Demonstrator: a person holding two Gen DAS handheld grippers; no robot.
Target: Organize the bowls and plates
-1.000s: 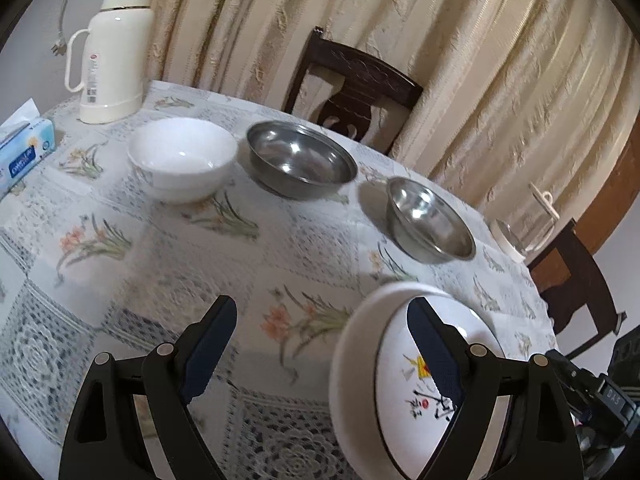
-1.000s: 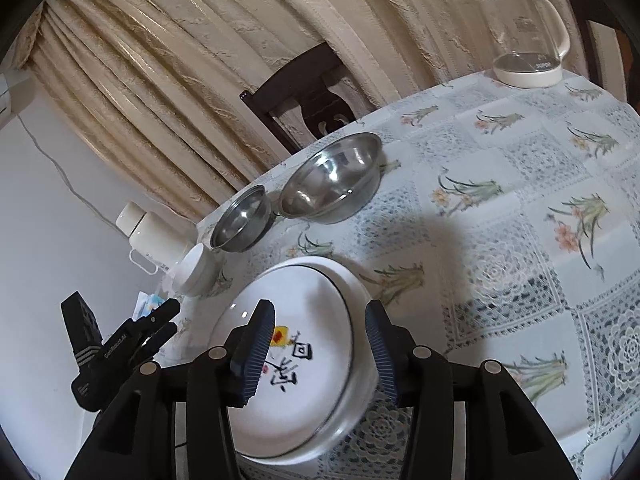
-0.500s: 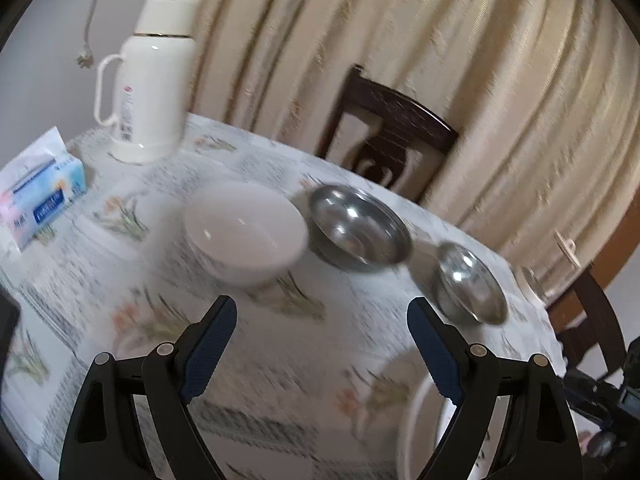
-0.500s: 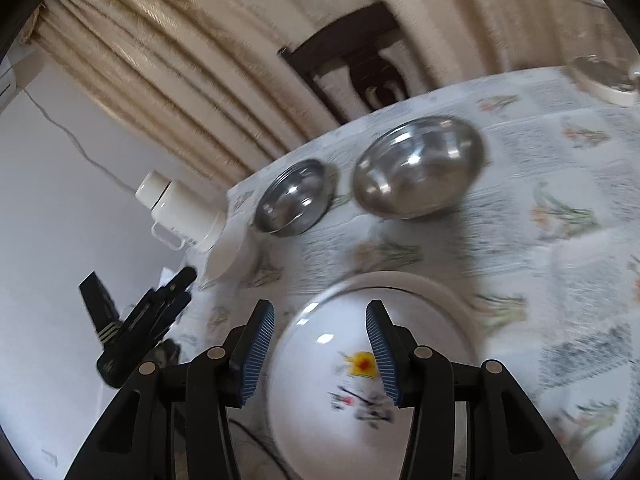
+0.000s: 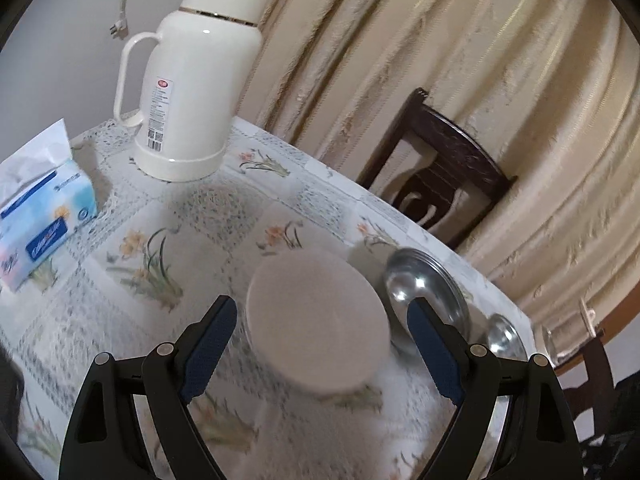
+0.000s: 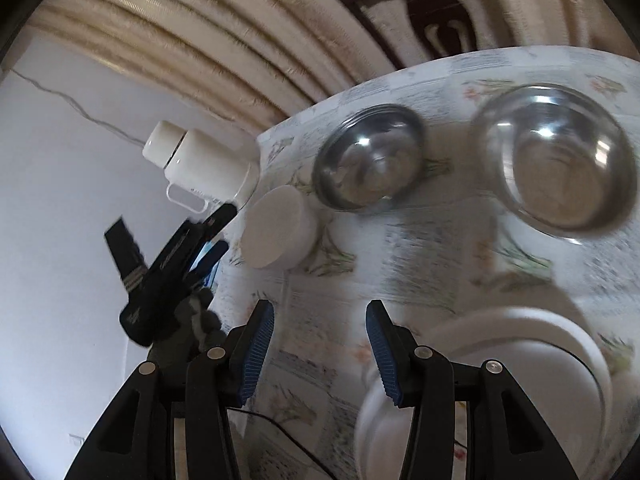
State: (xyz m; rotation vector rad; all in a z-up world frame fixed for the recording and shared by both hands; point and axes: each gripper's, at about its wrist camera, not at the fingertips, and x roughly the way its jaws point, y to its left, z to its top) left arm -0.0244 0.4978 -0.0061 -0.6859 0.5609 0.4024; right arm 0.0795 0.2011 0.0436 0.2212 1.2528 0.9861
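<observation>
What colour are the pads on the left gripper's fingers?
Dark blue, textured pads on black fingers, clearest in the left wrist view.

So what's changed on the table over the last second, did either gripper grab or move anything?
Nothing was grabbed. The left gripper swung left from over the white printed plate to line up with the plain white ceramic bowl, jaws open. The right gripper, also open, has drifted left so the plate sits off to its right. The bowl, both round steel bowls and the cream thermos stayed put.
</observation>
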